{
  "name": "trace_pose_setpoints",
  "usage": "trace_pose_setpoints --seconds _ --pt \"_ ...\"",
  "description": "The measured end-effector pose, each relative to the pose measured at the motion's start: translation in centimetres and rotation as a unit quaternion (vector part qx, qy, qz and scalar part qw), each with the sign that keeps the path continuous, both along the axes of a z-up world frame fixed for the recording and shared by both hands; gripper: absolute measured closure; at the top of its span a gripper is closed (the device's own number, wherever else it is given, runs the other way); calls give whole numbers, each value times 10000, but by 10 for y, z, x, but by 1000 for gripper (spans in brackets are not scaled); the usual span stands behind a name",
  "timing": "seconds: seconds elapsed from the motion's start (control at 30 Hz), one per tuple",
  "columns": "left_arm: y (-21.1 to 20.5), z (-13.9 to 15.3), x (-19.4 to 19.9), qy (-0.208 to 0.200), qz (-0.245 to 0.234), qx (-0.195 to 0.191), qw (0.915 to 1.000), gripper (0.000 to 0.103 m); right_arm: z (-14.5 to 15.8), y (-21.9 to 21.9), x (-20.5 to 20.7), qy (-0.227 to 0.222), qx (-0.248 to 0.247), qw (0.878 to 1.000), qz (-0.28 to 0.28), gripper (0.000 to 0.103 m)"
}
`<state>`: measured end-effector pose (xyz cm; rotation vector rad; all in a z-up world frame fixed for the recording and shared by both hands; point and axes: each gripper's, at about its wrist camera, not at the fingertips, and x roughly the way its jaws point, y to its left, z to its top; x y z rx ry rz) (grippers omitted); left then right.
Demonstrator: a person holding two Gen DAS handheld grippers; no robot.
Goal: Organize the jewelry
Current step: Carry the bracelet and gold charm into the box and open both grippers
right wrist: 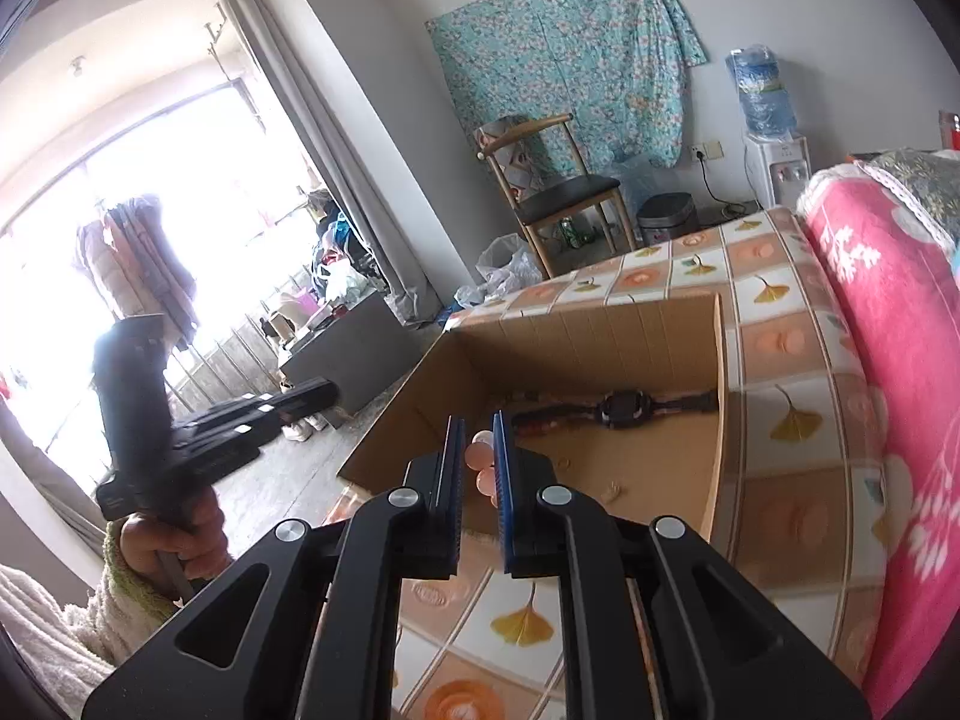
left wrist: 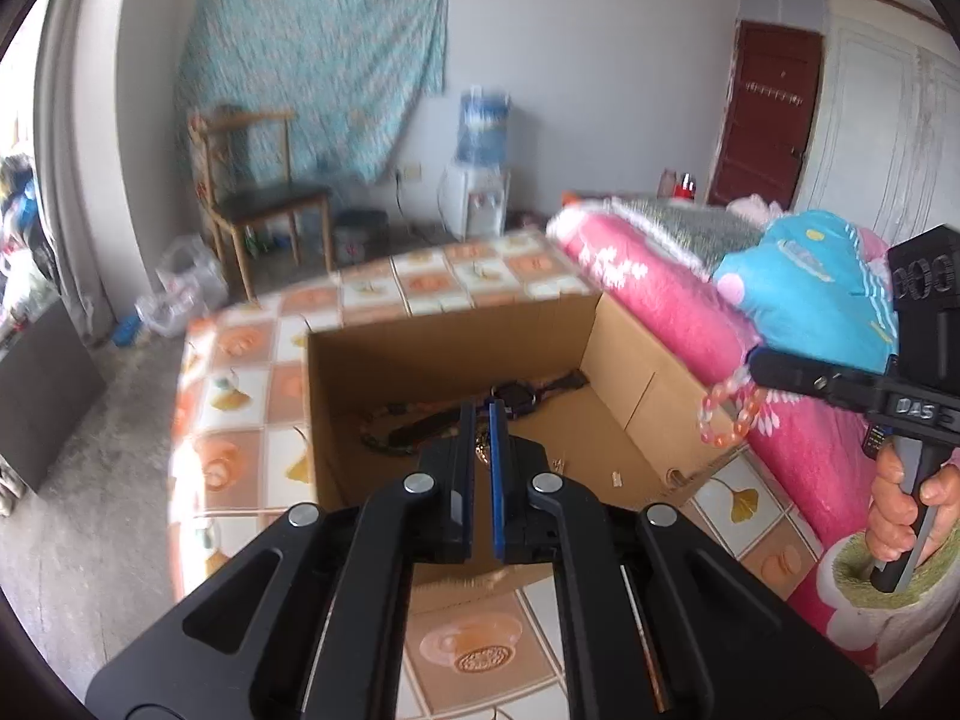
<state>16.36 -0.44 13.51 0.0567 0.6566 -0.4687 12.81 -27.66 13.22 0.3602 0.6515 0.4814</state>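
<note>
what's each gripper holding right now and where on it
Right gripper pinches the pink bead bracelet by its top, loop dangling. Left gripper nips something small and gold; unclear what.

Bed/platform w/ tiled-pattern cover (left wrist: 420, 282), orange + white squares w/ ginkgo leaves, fills center-to-bottom of both views. Open cardboard box (left wrist: 630, 354) sits directly on it, mid-frame. Rolled pink floral blanket (left wrist: 660, 300) lies along cover's right edge, just beside box. Blue cartoon pillow (left wrist: 804, 282) on the blanket, upper right.
</note>
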Motion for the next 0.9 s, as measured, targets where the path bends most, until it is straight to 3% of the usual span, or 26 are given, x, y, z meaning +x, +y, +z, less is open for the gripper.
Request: trace_pose_setpoints --seconds 0.13,0.27,0.4,0.47,0.6,0.7,0.83,0.9 --pt "-15 -34 46 862 -216 -160 9959 99 -14 -2 31 197 41 9998 20 93" --pt "-32 -69 72 1608 -502 -157 9856 99 -34 -4 55 508 72 9987 43 93" --pt "-45 -98 83 2115 -578 -4 9757 99 -49 -7 69 700 80 9975 89 93" --pt "-46 -108 86 2283 -539 38 9721 93 -53 -9 74 781 93 9968 120 93" --pt "-43 -112 87 2275 -508 -36 9725 79 -55 -11 80 888 54 9959 157 93" --pt "-37 -107 82 2176 -470 -68 9749 78 -54 -12 84 951 -1 9953 162 93" --pt "-23 -91 66 1814 -306 -196 9827 76 -56 -12 93 1161 -141 9929 199 93" --pt "-16 -81 53 1533 -247 -240 9876 69 -62 -8 103 1378 -244 9897 295 93"
